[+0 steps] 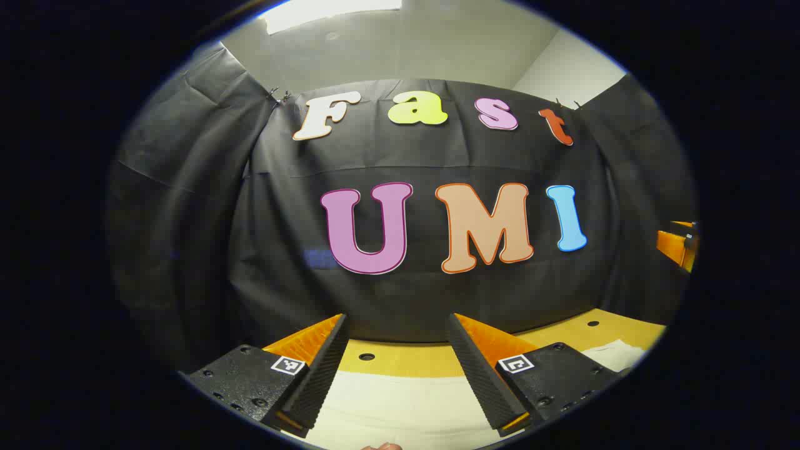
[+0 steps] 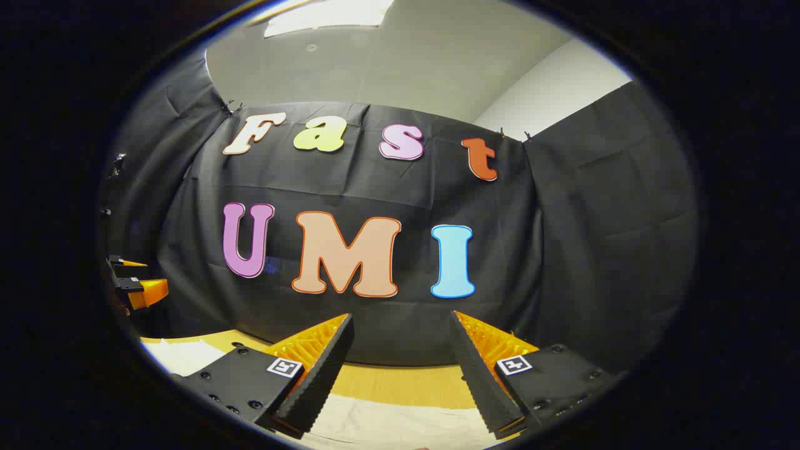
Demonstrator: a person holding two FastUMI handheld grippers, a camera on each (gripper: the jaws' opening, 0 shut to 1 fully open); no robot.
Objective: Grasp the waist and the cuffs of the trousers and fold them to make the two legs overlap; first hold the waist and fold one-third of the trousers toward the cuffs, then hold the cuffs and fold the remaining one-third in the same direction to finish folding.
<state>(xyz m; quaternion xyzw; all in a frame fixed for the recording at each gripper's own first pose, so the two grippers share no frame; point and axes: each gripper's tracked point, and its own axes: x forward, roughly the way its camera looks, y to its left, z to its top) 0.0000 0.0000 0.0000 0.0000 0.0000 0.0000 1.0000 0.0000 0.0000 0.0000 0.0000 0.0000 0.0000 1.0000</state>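
Trousers (image 1: 406, 406) pale, lying flat on the table (image 1: 431, 361), low in the left gripper view between and below the fingers; same cloth low in the right gripper view (image 2: 387, 425), with another pale patch at far left there (image 2: 181, 355). Cannot tell waist from cuffs, nor whether any fold is made; likely none begun yet.

Left gripper (image 1: 397, 375) held above the cloth, pointed at the booth wall (image 1: 187, 219) rather than down, jaws wide apart and gripping nothing. Right gripper (image 2: 400, 381) much the same: raised, level, jaws wide apart, nothing between them. Each seen small at the edge of the other's view, well apart.

Step in hand, by judgement: the approach, before the first grasp of waist and cuffs. To do well: tip both grippers down toward the cloth, bring one to each end of the same outer edge, and pinch through the full thickness of fabric before lifting. Keep the two lifts even, so that one leg lands square over the other without dragging or bunching. Close only once cloth sits well between the fingers; a shallow bite on thin fabric would probably slip.

Around: yellow tabletop with small dark holes (image 1: 367, 357) beyond the cloth; black cloth wall close behind; pale ceiling with a light panel (image 1: 331, 14) above. Nothing lies on the visible part of the trousers, though most of the garment sits outside both views.
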